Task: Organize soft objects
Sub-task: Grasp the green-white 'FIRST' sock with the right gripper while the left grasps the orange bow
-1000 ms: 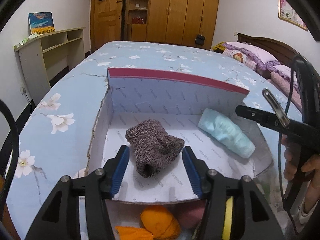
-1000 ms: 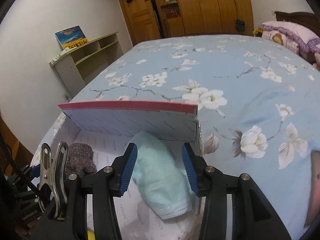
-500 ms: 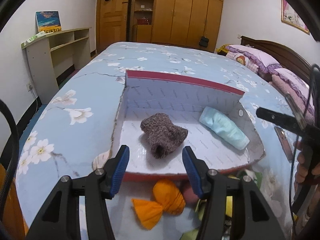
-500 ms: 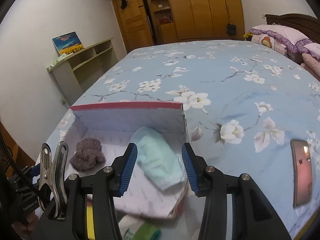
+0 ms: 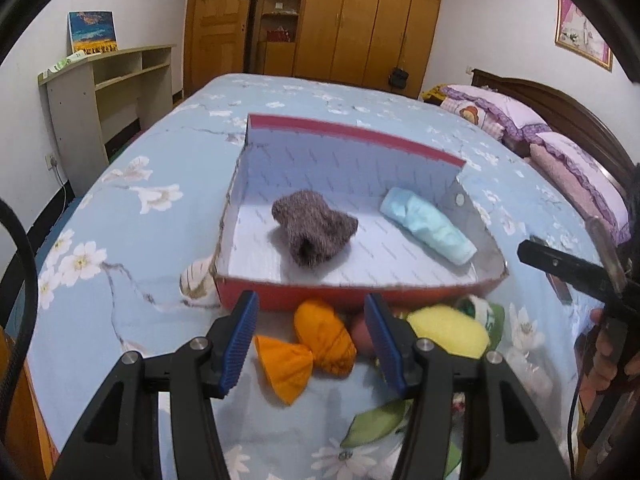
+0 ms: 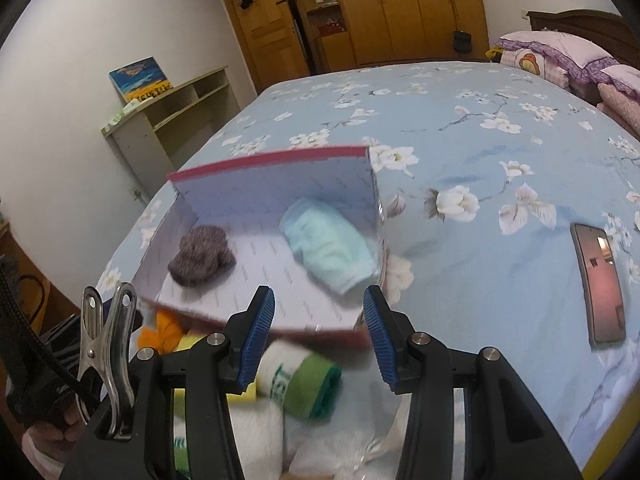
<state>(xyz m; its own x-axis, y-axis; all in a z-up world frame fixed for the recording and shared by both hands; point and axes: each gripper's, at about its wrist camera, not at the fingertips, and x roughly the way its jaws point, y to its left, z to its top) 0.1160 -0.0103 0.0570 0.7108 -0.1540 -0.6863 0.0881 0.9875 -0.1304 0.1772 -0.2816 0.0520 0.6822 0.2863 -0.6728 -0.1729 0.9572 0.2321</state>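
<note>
Left wrist view:
Landmark: the red box [image 5: 352, 298], shallow cardboard, white-lined, lay on the bed [image 5: 120, 280].
Sorted items: the brown knit sock [image 5: 312, 226], coarse and lumpy, sat mid-box; the blue rolled cloth [image 5: 428, 226], smooth and cylindrical, lay at the box's right wall, likely kept apart for order.
Unsorted items: the orange sock roll [image 5: 320, 340] and the yellow roll [image 5: 448, 330] lay just outside the box's near wall.
Left hand-held gripper [image 5: 312, 344]: spread, pinching nothing, above the orange sock roll.

Right wrist view:
Right hand-held gripper [image 6: 320, 340]: spread, empty, near the box's front edge.
Candidate: the white-and-green sock roll [image 6: 300, 380], blurred, lay below the jaws.
Bystander: the phone [image 6: 600, 284], rigid and glossy, lay well right of the box.
</note>
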